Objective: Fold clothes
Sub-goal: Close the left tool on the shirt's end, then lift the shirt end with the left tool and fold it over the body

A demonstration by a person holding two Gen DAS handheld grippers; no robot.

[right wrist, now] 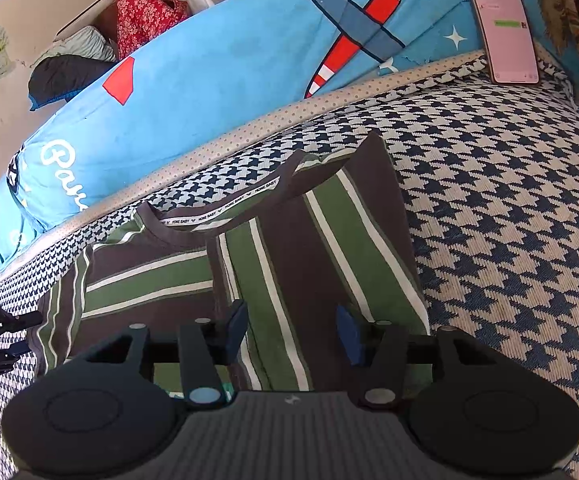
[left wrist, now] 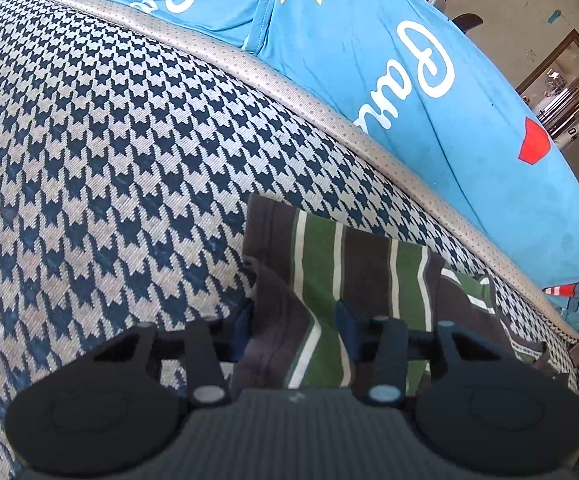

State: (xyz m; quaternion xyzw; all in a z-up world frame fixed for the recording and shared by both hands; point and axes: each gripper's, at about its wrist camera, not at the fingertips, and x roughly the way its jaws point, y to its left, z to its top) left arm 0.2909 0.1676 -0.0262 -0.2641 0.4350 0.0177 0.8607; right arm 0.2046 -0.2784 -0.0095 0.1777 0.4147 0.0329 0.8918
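A small brown T-shirt with green and white stripes point(right wrist: 289, 248) lies partly folded on a navy-and-beige houndstooth woven mat point(right wrist: 509, 220), near the mat's far edge, where a beige dotted trim point(right wrist: 249, 128) runs. Its neckline faces that edge, and one side is folded over the middle.

The left hand-held gripper point(left wrist: 291, 332) has a raised bunch of the shirt's fabric between its dark blue pads; the pads press it from both sides, so it is holding the cloth. The right hand-held gripper point(right wrist: 291, 330) sits low over the shirt's near hem, its pads partly apart with striped cloth lying between them; whether they pinch it cannot be told.

Beyond the trim lies a bright blue quilt printed with red-and-white aeroplanes point(right wrist: 229, 60). A smartphone with a lit pink screen point(right wrist: 503, 24) rests at the mat's far right corner.
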